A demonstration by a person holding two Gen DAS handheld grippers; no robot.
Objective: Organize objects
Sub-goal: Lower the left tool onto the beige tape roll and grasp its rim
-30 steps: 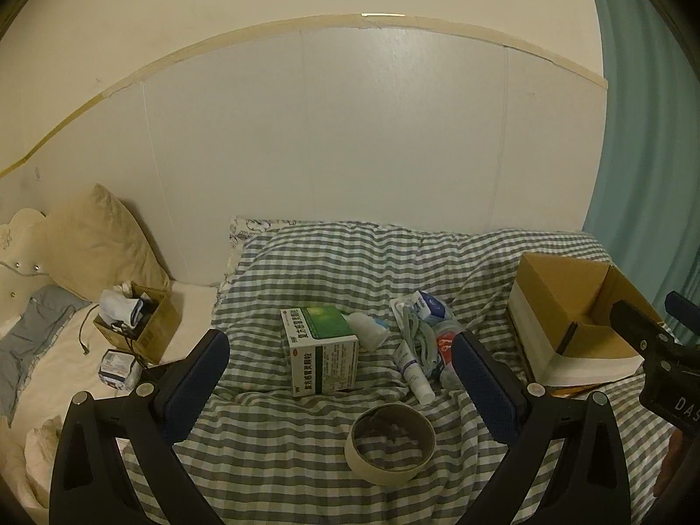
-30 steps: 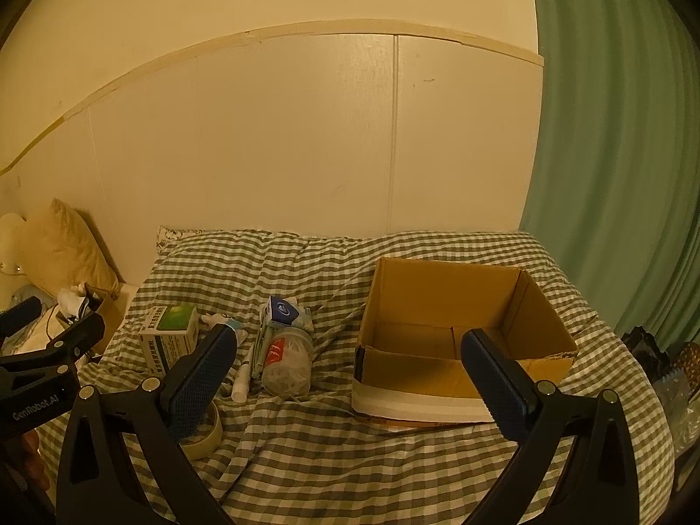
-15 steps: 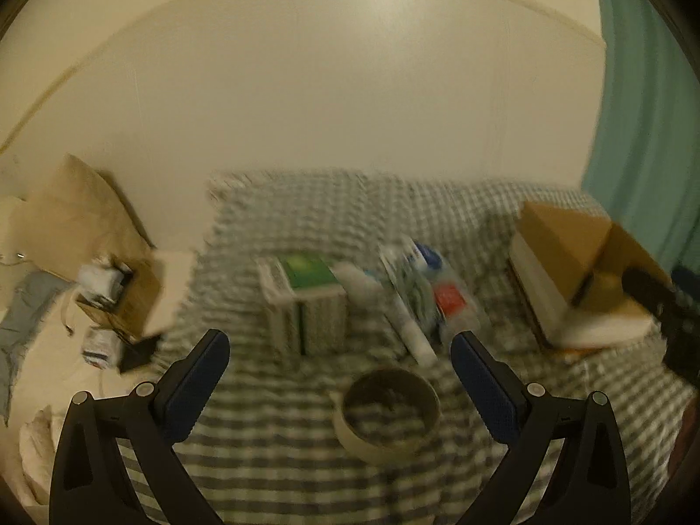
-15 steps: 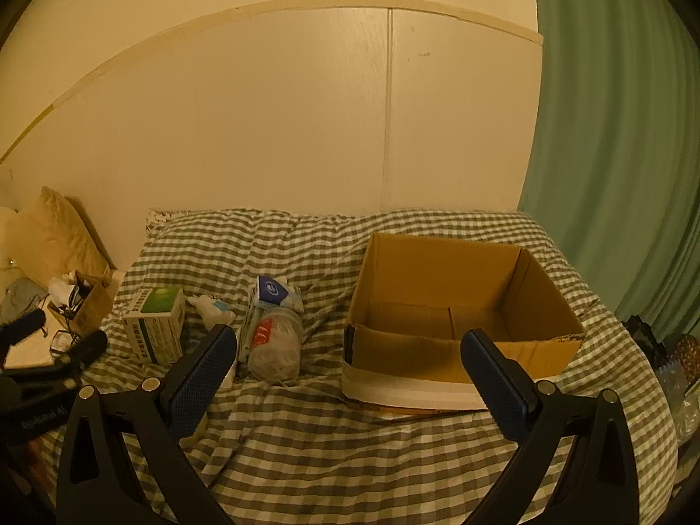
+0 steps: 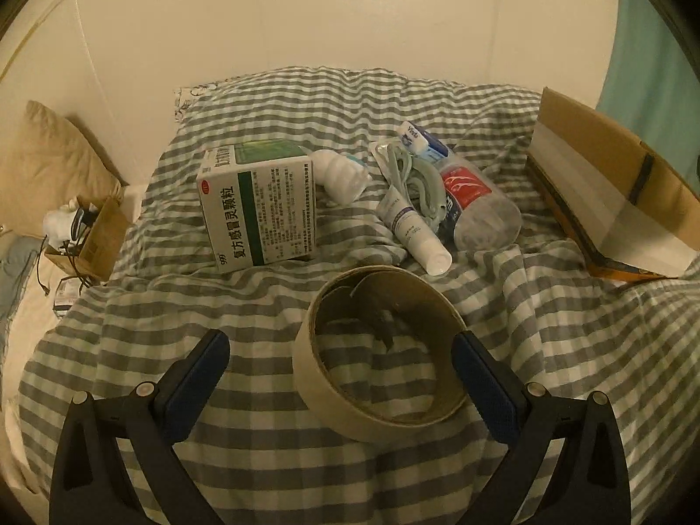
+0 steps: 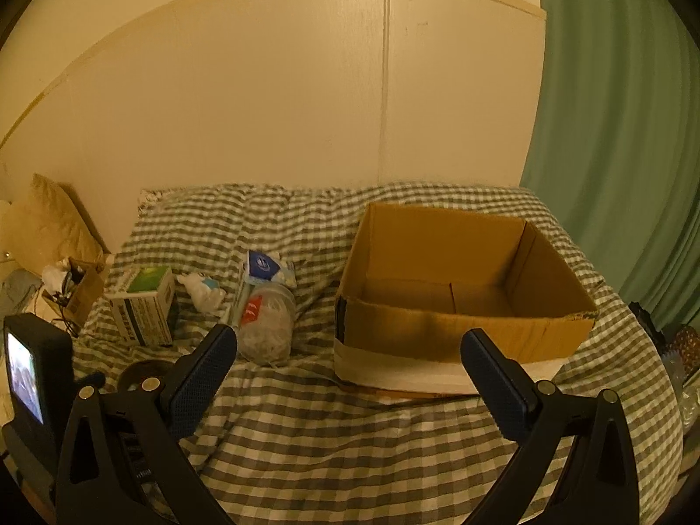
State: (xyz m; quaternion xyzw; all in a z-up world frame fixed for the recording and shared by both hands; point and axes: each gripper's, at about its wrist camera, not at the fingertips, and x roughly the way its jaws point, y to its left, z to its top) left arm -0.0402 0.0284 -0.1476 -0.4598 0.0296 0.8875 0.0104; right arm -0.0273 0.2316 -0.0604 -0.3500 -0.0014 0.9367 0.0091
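A beige tape roll (image 5: pixel 378 352) lies on the checked blanket (image 5: pixel 262 450), right in front of my open left gripper (image 5: pixel 339 365), partly between its fingers. Behind it are a green-and-white medicine box (image 5: pixel 256 205), a white bottle (image 5: pixel 343 175), a white tube (image 5: pixel 413 229), a clear plastic bottle with a red label (image 5: pixel 474 203) and a blue-and-white pack (image 5: pixel 420 138). An open, empty cardboard box (image 6: pixel 459 288) stands at the right, just beyond my open right gripper (image 6: pixel 350 372). The medicine box (image 6: pixel 144 302) and plastic bottle (image 6: pixel 267 321) also show in the right wrist view.
A small cardboard box of clutter (image 5: pixel 89 236) and a tan pillow (image 5: pixel 48 166) sit at the bed's left edge. A white wall runs behind the bed. A green curtain (image 6: pixel 621 131) hangs at the right. The left gripper's screen (image 6: pixel 26 372) shows at the right view's left edge.
My left gripper has moved forward and down to the tape roll, which now looms large between its fingers. My right gripper has edged closer to the cardboard box.
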